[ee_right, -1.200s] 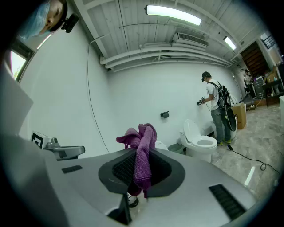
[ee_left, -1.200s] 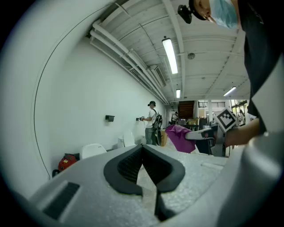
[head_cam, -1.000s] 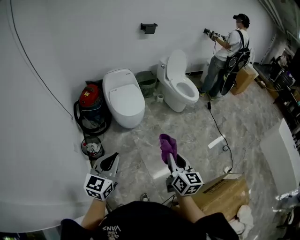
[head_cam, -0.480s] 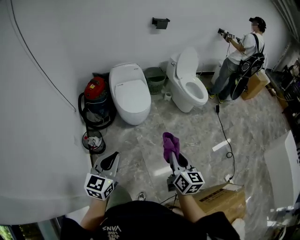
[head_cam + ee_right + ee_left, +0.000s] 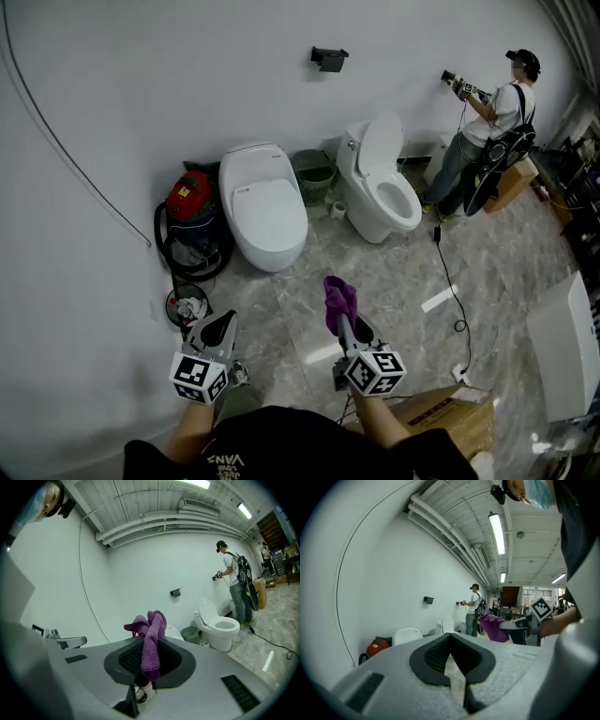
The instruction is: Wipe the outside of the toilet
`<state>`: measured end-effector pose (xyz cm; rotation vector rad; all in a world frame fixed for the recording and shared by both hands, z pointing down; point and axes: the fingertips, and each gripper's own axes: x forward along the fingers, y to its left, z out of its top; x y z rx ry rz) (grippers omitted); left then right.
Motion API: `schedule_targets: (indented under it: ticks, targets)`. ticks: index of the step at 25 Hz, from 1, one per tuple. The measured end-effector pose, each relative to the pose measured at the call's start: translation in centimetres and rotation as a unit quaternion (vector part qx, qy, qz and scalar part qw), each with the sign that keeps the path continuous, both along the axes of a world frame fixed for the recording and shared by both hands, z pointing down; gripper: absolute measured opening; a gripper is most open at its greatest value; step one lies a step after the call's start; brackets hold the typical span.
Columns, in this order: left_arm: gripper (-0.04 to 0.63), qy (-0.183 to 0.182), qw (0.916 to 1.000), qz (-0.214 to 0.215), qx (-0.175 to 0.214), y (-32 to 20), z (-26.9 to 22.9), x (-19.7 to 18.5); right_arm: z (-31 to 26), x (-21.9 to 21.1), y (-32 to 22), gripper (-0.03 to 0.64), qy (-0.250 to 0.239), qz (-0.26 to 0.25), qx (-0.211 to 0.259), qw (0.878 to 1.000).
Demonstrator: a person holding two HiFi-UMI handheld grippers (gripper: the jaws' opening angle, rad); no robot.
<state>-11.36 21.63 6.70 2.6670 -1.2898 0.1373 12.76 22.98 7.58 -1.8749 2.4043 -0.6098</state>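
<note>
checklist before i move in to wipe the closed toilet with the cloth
1. Cloth gripped: ok, the purple cloth is clamped in the right gripper.
2. Left gripper free: ok, shut on nothing.
3. Closed toilet in reach: not ok, it stands well ahead of both grippers.
4. Path: ok, bare floor lies between.
5. Red vacuum clearance: cannot tell, it sits close beside the toilet.
6. Cloth damp: cannot tell.

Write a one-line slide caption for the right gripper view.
Right gripper shut on a purple cloth, pointed toward the open-lidded toilet across the room.
</note>
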Motion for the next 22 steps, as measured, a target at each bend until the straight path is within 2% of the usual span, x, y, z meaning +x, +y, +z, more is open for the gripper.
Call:
schedule_targets:
  ticks: [8,13,18,22]
  targets:
    - [0.006,0.001,0.9997,0.025,0.008,-9.1,-0.5,-4.5,-0.2,-5.1,-7.8,0.043,-0.003,0.022,0.003,1.000]
    - [0.006,-0.003,0.9990,0.044,0.002,-13.0,0.6,-7.1,0.9,-8.0,-11.6,0.043,-0.005,0.029,-0.006,1.000]
    - [0.006,-0.005,0.9988,0.047,-0.010,-16.0,1.7,-8.6,1.5,-9.3,-14.8,0.043,-0.004,0.030,-0.010,0.999]
    - [0.006,-0.005,0.9992,0.037,-0.017,-17.9,2.5,-7.7,1.6,-8.4,-17.3,0.043,-0.002,0.018,-0.005,1.000]
